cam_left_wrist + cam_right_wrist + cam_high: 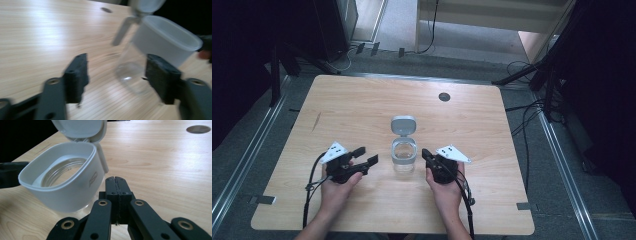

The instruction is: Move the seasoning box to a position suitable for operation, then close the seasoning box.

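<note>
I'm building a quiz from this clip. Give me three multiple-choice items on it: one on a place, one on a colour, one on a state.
1. Where does the jar stand?
A. Between the two grippers
B. At the table's far left corner
C. On the floor

2. What colour is the jar's flip lid?
A. Red
B. Pale grey-white
C. Green

3. How do the jaws of the right gripper stand?
A. Wide apart
B. Clamped on the jar
C. Pressed together, holding nothing

Answers:
1. A: in the high view it stands between the left gripper and the right one.
2. B: lid and collar are pale grey-white.
3. C: the right gripper view shows its pads meeting beside the jar.
</note>
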A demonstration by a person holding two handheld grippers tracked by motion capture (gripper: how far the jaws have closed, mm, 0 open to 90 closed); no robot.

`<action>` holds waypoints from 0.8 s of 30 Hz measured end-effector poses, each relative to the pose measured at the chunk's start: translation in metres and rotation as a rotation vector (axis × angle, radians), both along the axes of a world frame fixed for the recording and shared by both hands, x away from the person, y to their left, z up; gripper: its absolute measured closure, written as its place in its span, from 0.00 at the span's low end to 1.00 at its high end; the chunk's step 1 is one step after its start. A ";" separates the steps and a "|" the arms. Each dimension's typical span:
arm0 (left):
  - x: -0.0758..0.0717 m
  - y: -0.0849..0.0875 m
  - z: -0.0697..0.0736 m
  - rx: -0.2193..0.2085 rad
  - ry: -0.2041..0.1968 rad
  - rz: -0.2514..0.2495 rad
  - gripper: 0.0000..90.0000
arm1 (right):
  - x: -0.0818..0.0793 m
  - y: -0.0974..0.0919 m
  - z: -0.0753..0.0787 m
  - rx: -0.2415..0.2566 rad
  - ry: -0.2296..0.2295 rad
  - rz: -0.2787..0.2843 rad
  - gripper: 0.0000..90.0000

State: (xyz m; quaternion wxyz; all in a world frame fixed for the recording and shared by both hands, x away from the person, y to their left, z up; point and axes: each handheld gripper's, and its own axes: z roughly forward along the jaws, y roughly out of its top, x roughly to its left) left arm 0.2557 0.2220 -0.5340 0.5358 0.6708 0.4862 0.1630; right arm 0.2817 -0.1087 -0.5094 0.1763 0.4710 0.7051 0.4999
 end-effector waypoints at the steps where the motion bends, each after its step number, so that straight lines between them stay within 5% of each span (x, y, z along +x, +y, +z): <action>1: -0.003 0.011 -0.001 0.010 0.002 0.020 0.23 | 0.002 -0.001 0.002 -0.004 -0.005 0.002 1.00; 2: -0.003 0.011 -0.001 0.010 0.002 0.020 0.19 | 0.003 -0.003 0.003 -0.007 -0.004 -0.001 1.00; 3: -0.009 0.034 -0.004 0.009 0.001 0.054 0.15 | 0.004 -0.004 0.005 -0.008 -0.008 0.000 1.00; 9: -0.026 0.093 -0.012 0.044 0.028 0.172 0.11 | 0.012 -0.012 0.016 0.003 -0.044 0.000 1.00; 11: -0.028 0.105 -0.014 -0.005 0.054 0.226 0.14 | 0.015 -0.015 0.020 0.015 -0.048 -0.013 1.00; 13: -0.029 0.106 -0.016 -0.026 0.059 0.240 0.15 | 0.018 -0.017 0.025 0.021 -0.046 -0.017 1.00; 19: -0.028 0.087 -0.018 0.105 0.037 0.227 0.15 | 0.031 -0.014 0.043 0.001 -0.063 -0.009 1.00; 24: -0.025 0.092 -0.019 0.055 0.060 0.226 0.15 | 0.046 -0.004 0.056 -0.006 -0.068 0.002 1.00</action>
